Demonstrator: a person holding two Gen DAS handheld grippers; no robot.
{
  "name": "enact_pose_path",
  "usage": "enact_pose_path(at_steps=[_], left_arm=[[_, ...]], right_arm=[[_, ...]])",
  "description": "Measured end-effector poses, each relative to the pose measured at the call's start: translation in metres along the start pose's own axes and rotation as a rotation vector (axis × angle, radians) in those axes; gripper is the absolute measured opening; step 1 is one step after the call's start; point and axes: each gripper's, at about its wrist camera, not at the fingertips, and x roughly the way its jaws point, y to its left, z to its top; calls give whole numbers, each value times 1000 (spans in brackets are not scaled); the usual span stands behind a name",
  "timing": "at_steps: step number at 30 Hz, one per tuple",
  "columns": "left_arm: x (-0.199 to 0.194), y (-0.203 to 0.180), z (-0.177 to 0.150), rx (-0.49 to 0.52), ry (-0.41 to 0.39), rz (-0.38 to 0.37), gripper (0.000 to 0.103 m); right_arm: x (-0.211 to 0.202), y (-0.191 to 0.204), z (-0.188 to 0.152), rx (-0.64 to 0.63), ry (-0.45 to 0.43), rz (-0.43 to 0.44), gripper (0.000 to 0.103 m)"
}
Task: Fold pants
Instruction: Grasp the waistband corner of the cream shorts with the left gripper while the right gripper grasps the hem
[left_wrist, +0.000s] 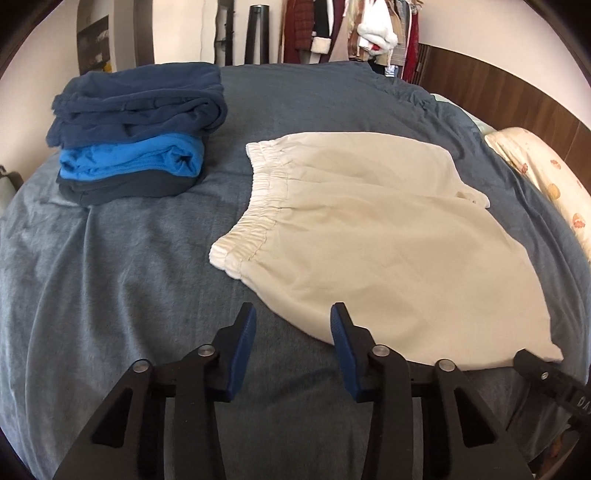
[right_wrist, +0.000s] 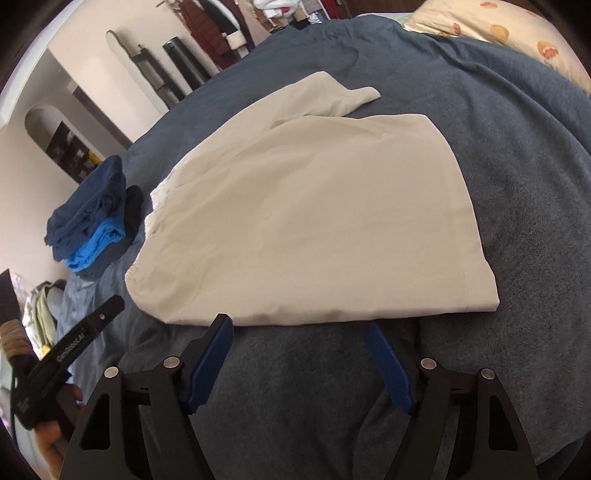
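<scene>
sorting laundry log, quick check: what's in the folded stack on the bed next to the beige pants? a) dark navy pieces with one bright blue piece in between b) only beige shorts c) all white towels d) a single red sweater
a: the folded stack shows dark navy garments on top and bottom with a bright blue one sandwiched between, sitting on the grey-blue bed cover apart from the beige pants.

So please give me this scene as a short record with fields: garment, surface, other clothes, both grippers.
garment: beige shorts, lying flat, waistband toward the stack
surface: bed with grey-blue cover
other clothes: folded blue stack, apart from the shorts
left gripper: open, at the shorts' near edge, gripping nothing
right gripper: open, at the near edge
pillow: beyond the shorts
</scene>
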Motion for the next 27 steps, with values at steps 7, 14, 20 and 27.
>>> enact_pose_path(at_steps=[7, 14, 20, 27], left_arm=[[27, 12, 4, -52, 56, -11, 28], [46, 12, 2, -84, 118, 12, 30], [51, 7, 4, -98, 129, -5, 10], [45, 1, 24, -122, 189, 13, 4]], right_arm=[[11, -1, 13, 28, -20, -35, 65], [18, -3, 20, 3, -28, -74, 48], [28, -11, 27, 1, 6, -95, 22], [18, 0, 48, -52, 61, -100, 8]])
